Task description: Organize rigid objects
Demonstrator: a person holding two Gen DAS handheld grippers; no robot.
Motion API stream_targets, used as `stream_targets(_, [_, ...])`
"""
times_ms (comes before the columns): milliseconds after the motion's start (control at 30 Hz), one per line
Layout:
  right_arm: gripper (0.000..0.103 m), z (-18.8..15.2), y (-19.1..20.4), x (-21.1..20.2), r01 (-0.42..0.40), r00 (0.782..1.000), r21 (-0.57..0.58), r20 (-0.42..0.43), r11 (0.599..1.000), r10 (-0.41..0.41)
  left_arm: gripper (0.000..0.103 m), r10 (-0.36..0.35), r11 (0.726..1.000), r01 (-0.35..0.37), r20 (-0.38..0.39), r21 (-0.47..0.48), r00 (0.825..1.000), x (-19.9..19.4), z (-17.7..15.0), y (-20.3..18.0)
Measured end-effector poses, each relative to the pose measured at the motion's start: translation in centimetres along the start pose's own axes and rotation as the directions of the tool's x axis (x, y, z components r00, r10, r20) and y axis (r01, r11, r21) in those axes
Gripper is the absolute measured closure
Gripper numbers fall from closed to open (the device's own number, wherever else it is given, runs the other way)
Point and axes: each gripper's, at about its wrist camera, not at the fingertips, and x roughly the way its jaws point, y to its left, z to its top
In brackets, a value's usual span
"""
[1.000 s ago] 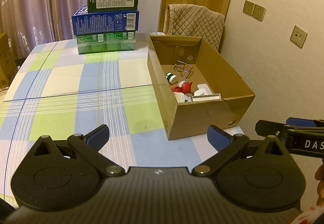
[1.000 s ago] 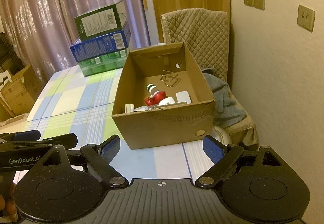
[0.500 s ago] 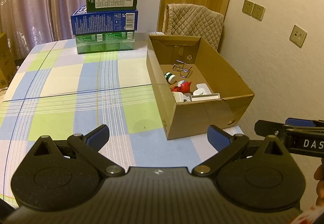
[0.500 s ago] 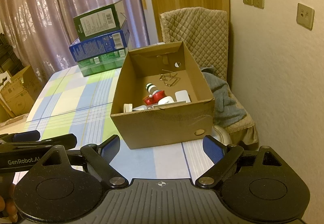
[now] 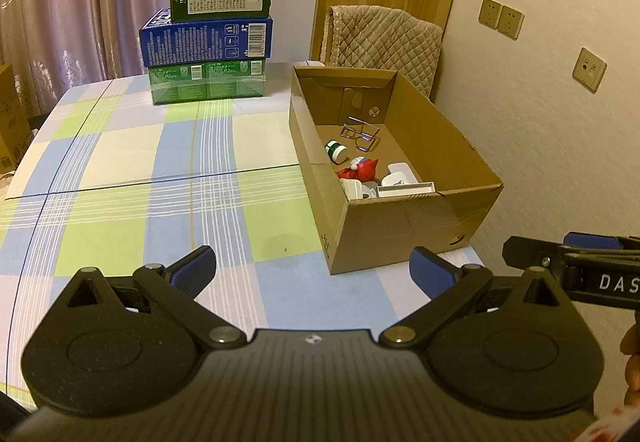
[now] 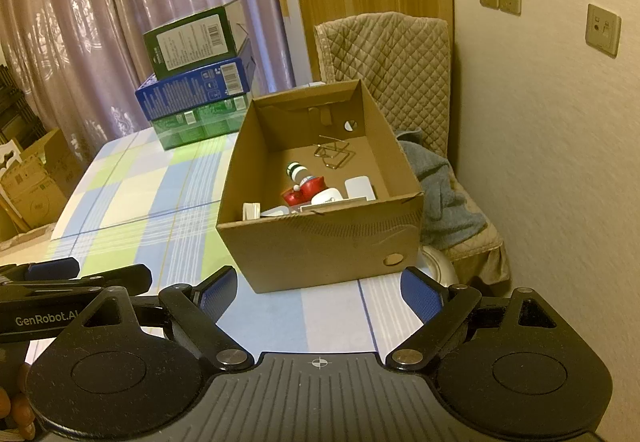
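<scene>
Now, left gripper (image 5: 314,270): held low over the near table edge, jaws spread wide, nothing between the blue pads (image 5: 196,268).
Right gripper (image 6: 318,292): likewise splayed apart and empty, aimed at the box front; its side is also seen at the right of the left view.
Box (image 6: 320,238): open cardboard, set on the table's right side near the wall.
Box contents: a red figure (image 6: 306,190), a green-capped jar (image 6: 295,170), a wire frame (image 6: 334,154) toward the back, and white pieces (image 6: 358,186) at the front.
Table (image 5: 120,170): covered in a checked cloth of blue, green and cream.
Stack (image 5: 210,54): three cartons piled at the far edge, dark green on blue on green, well apart from both grippers.
Chair (image 6: 384,54): quilted cover, placed behind the box.
</scene>
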Motion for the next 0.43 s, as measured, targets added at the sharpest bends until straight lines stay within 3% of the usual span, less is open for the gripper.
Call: stream_targets(433, [0.017,-0.29,0.04,0.05,0.002,1.000,-0.002,0.000,1.000,-0.002,0.001,-0.015,1.000,0.015,0.015,-0.005,1.000,-0.19,-0.18,0.03])
